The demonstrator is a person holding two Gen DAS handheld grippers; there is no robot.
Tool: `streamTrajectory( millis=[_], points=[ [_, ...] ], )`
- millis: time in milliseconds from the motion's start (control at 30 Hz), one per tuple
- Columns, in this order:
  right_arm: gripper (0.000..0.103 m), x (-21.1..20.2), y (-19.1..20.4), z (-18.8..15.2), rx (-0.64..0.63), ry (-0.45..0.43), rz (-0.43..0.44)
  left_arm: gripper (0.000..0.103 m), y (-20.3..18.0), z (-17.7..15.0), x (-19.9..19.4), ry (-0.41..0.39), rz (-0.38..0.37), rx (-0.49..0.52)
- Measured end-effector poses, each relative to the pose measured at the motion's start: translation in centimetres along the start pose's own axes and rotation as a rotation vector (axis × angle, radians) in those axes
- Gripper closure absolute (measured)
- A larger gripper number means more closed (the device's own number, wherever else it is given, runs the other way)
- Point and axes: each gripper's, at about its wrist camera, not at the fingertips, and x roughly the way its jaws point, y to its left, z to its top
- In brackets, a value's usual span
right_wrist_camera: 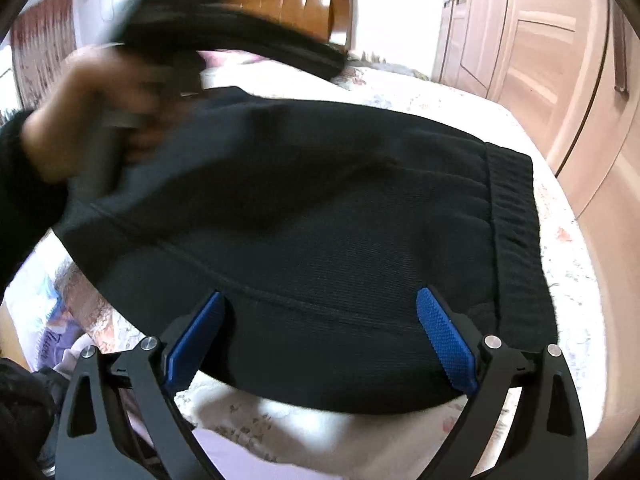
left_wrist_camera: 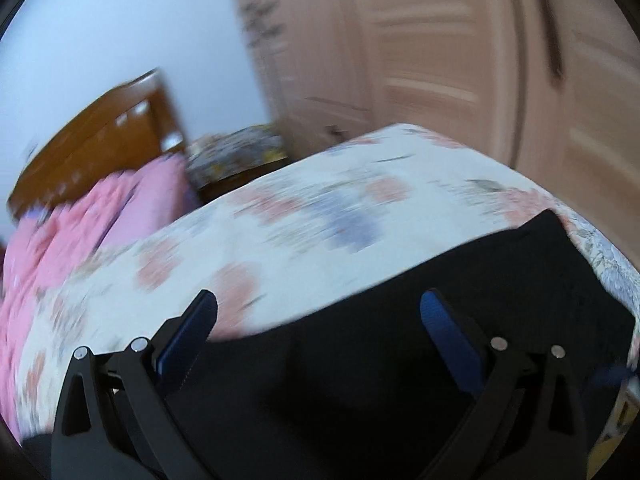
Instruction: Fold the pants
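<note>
Black pants lie folded on a floral bedspread, with the ribbed waistband at the right. My right gripper is open just above the pants' near edge, holding nothing. The left gripper's body, held in a hand, hangs blurred over the pants' far left part in the right wrist view. In the left wrist view my left gripper is open above the pants, with its left finger over the bedspread. That view is motion-blurred.
A pink quilt lies at the head of the bed against a wooden headboard. A cluttered bedside stand is beyond it. Pale wardrobe doors stand past the bed's right edge.
</note>
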Motion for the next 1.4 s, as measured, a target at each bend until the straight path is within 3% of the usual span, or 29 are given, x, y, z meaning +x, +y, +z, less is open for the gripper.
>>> streamTrajectory(
  millis=[133,233,300,467,533,633,667,700,833,1133,1200,1233,1300,1400],
  points=[
    [0.009,-0.7,2.0,3.7,-0.031,-0.03,0.064,0.001,12.0,-6.4,-4.3,0.032,0.095,-0.174],
    [0.009,0.8,6.3,8.1,-0.148,-0.051,0.094,0.002,21.7,-12.1,-6.3,0.127,0.159,-0.36],
    [0.009,2.7,10.0,11.6,-0.216,-0.056,0.167,0.002,24.9,-14.8,-7.6,0.144,0.16,-0.431],
    [0.009,10.5,18.1,19.0,-0.239,0.028,0.254,0.002,29.5,-20.3,-9.6,0.196,0.277,-0.497],
    [0.009,13.6,20.7,20.6,-0.235,0.068,0.255,0.002,30.7,-22.1,-9.5,0.213,0.273,-0.559],
    [0.009,16.6,24.2,21.3,-0.286,0.129,0.208,0.002,30.9,-24.0,-8.3,0.251,0.285,-0.562],
    [0.008,17.5,24.4,20.6,-0.301,0.159,0.192,0.001,30.8,-24.4,-8.1,0.226,0.294,-0.553],
    [0.005,17.1,24.7,19.9,-0.309,0.123,0.193,0.001,30.9,-24.8,-8.2,0.217,0.297,-0.553],
    [0.004,16.4,22.6,18.6,-0.337,0.153,0.236,0.001,31.2,-25.0,-8.2,0.218,0.284,-0.571],
    [0.005,12.8,19.5,14.8,-0.344,0.133,0.223,0.001,31.2,-25.0,-8.1,0.215,0.275,-0.576],
    [0.005,11.9,20.0,15.3,-0.312,0.136,0.173,0.001,31.1,-24.9,-8.1,0.219,0.274,-0.574],
    [0.005,11.1,20.2,15.5,-0.296,0.122,0.182,0.001,31.0,-24.8,-8.3,0.225,0.276,-0.567],
    [0.005,9.1,21.9,15.3,-0.314,0.087,0.282,0.002,30.9,-24.3,-9.6,0.229,0.276,-0.554],
    [0.005,7.9,25.1,14.4,-0.384,0.065,0.298,0.002,31.9,-24.8,-11.8,0.213,0.324,-0.604]
  ],
)
